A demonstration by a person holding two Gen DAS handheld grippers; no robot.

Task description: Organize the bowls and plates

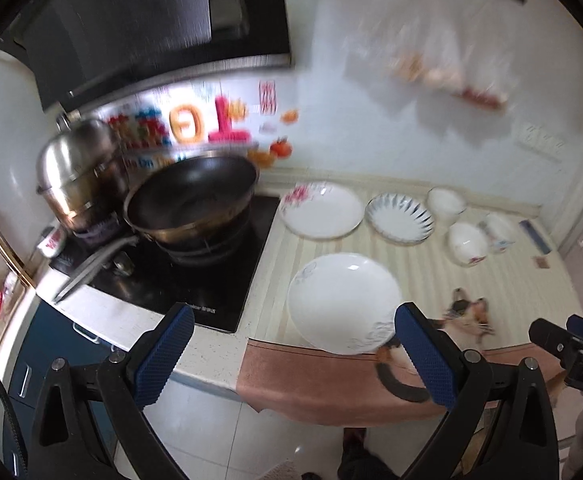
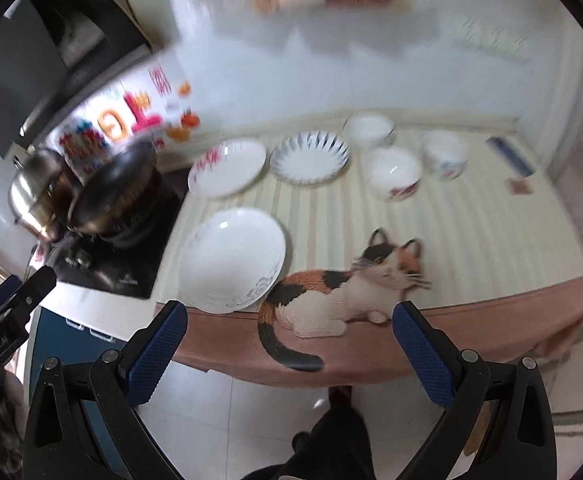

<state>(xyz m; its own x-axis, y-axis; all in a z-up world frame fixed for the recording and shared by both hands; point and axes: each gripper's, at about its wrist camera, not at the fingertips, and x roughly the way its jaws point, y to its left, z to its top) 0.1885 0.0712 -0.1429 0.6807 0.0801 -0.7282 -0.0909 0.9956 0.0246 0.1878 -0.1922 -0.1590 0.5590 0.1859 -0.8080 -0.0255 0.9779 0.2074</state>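
Three plates lie on the striped counter mat: a large white plate (image 1: 343, 300) (image 2: 233, 258) near the front edge, a plate with red flowers (image 1: 323, 210) (image 2: 227, 166) behind it, and a blue-patterned plate (image 1: 399, 217) (image 2: 309, 156) beside that. Three white bowls (image 1: 467, 244) (image 2: 395, 172) stand at the back right. My left gripper (image 1: 295, 352) hangs open before the counter edge, just in front of the large plate, holding nothing. In front of the cat picture my right gripper (image 2: 291, 352) is open too and holds nothing.
A black wok (image 1: 191, 196) and a steel pot (image 1: 79, 168) sit on the stove (image 1: 195, 280) to the left. A calico cat picture (image 2: 343, 288) is printed on the mat (image 2: 491, 232) near the front edge. White tiled floor (image 2: 259, 420) lies below.
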